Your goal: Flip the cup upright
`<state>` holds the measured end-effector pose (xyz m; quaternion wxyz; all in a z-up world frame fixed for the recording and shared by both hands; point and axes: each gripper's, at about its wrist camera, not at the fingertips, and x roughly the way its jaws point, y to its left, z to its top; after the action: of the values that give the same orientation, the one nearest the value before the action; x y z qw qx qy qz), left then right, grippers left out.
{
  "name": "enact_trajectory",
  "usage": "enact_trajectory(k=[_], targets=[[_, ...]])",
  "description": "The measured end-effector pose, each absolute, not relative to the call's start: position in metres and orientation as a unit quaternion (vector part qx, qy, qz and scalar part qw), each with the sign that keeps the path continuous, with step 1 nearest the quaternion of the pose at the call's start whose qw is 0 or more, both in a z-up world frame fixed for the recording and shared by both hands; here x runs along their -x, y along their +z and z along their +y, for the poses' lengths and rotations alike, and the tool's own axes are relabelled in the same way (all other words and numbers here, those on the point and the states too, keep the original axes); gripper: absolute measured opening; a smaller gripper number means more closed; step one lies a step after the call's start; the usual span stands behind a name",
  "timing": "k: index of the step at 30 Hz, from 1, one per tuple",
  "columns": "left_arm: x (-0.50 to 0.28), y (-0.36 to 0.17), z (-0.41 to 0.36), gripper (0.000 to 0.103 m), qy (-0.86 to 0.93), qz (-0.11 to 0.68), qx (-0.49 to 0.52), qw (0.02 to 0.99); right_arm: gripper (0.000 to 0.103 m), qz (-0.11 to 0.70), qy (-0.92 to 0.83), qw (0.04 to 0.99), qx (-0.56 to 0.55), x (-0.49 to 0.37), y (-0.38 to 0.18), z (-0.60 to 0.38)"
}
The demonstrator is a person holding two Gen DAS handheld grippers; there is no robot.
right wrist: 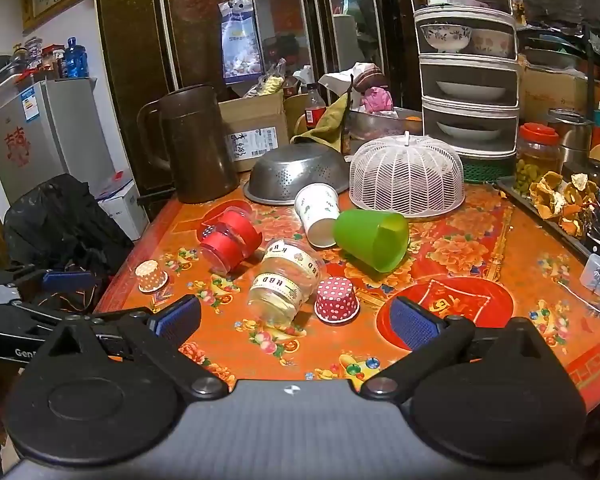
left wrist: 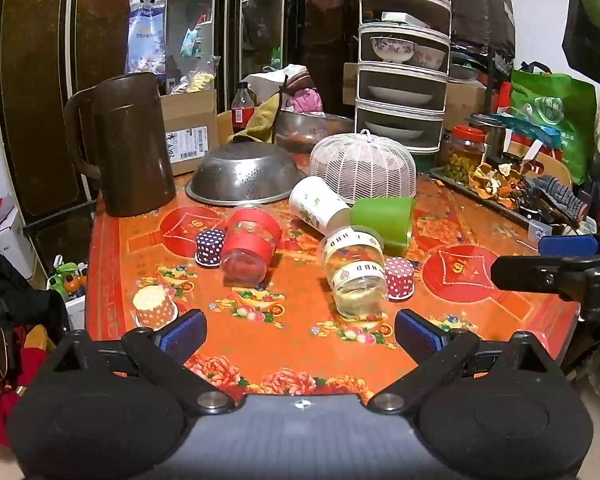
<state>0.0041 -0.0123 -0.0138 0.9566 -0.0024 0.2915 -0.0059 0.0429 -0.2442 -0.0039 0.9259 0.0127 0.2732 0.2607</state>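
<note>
Several cups lie on their sides on the orange floral table (left wrist: 284,344): a green plastic cup (left wrist: 382,220) (right wrist: 372,238), a white paper cup (left wrist: 318,204) (right wrist: 318,214), a clear cup with red bands (left wrist: 250,246) (right wrist: 228,242) and a clear cup with "HBD" tape (left wrist: 354,268) (right wrist: 286,280). Small polka-dot paper cups stand upside down: purple (left wrist: 209,247), red (left wrist: 399,278) (right wrist: 337,299) and orange (left wrist: 154,306) (right wrist: 151,276). My left gripper (left wrist: 300,334) is open and empty, short of the cups. My right gripper (right wrist: 296,320) is open and empty, in front of the HBD cup.
A brown jug (left wrist: 128,144), an upturned steel colander (left wrist: 244,178), a white mesh food cover (left wrist: 364,168), a tiered dish rack (left wrist: 404,56) and a pickle jar (left wrist: 462,152) crowd the table's back. A tray of dried peels (left wrist: 496,184) lies at the right edge.
</note>
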Motion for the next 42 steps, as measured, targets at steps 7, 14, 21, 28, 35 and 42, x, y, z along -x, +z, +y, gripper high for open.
enact_trajectory(k=[7,14,21,28,35,42], targets=[[-0.0025,-0.0138,-0.0134,0.101,-0.006,0.291,0.005,0.957,0.102,0.272,0.260,0.926,-0.015,-0.0411,-0.0048,-0.2459],[-0.0020,-0.0152,-0.0151,0.101,-0.008,0.293,0.005,0.956,0.102,0.272,0.260,0.926,-0.016,-0.0404,-0.0052,-0.2463],[-0.0015,-0.0156,-0.0153,0.101,-0.008,0.292,0.005,0.956,0.102,0.272,0.261,0.926,-0.016,-0.0394,-0.0043,-0.2462],[-0.0010,-0.0162,-0.0147,0.101,-0.008,0.292,0.009,0.956,0.102,0.273,0.260,0.926,-0.017,-0.0397,-0.0040,-0.2456],[-0.0017,-0.0158,-0.0127,0.101,-0.008,0.292,0.013,0.956,0.102,0.275,0.262,0.925,-0.015,-0.0404,-0.0050,-0.2437],[-0.0020,-0.0158,-0.0126,0.101,-0.009,0.292,0.013,0.956,0.102,0.275,0.264,0.924,-0.015,-0.0396,-0.0065,-0.2439]])
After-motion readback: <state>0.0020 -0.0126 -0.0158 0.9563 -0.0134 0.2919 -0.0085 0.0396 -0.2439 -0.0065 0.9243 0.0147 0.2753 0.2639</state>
